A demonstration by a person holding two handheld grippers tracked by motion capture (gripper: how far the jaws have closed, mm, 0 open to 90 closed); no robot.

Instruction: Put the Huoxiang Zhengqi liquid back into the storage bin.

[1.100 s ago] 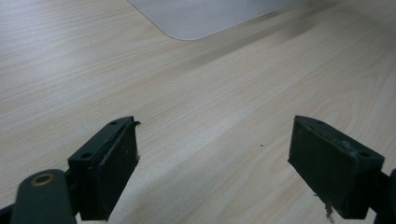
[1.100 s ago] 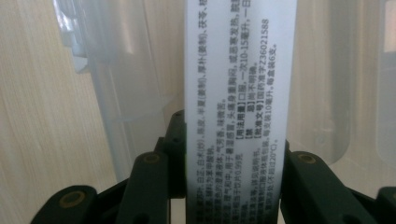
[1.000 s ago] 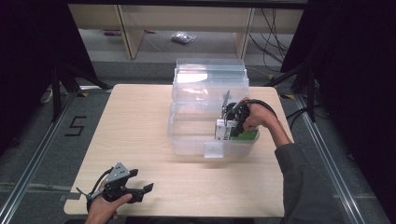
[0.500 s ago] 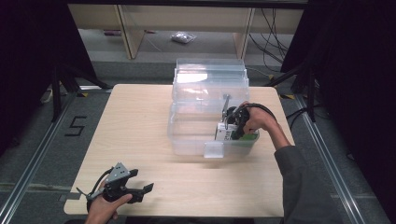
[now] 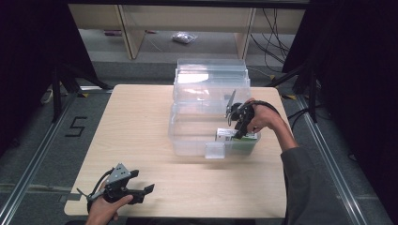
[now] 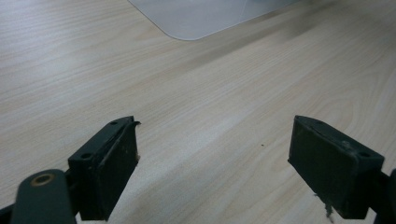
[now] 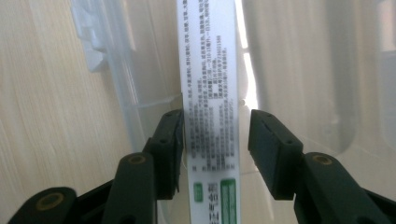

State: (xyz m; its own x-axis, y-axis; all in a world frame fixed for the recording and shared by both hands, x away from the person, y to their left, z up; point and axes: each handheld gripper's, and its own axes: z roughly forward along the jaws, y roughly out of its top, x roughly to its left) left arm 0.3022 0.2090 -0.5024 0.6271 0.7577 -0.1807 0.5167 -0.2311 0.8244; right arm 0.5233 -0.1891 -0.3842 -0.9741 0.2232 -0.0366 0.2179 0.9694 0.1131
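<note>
I note my right hand-held gripper [image 7: 212, 140], jaws just opening, straddles the white carton [image 7: 210, 93] in the clear bin [image 5: 187, 136], its long axis running straight ahead.

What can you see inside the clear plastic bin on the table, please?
A white-and-green box lies in the clear bin at its near right end, between the right gripper's just-opened jaws. The hand and gripper hide whatever lies directly beneath them.
</note>
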